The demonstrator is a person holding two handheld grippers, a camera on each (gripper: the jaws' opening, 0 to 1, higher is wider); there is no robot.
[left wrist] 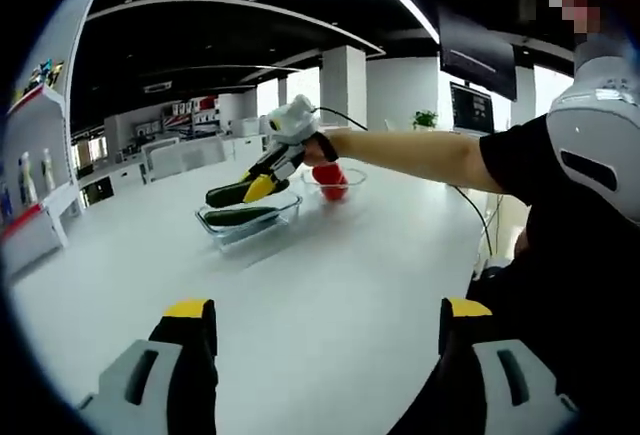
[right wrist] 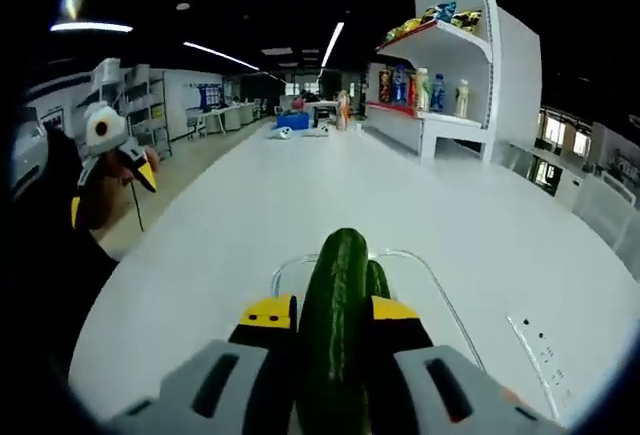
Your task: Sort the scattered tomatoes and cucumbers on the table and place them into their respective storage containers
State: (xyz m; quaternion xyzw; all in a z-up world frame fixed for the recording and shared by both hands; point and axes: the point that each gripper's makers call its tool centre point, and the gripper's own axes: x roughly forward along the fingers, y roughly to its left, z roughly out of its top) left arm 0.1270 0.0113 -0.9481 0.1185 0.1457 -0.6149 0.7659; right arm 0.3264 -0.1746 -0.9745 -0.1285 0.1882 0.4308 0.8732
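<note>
In the left gripper view, the person's bare arm extends across the white table, holding the right gripper above the clear rectangular container; its jaws pinch a cucumber, and another cucumber lies inside the container. The clear bowl with a red tomato sits just beside it. The left gripper hovers over bare tabletop with jaws spread apart, in an open office with shelving and ceiling light strips.
</note>
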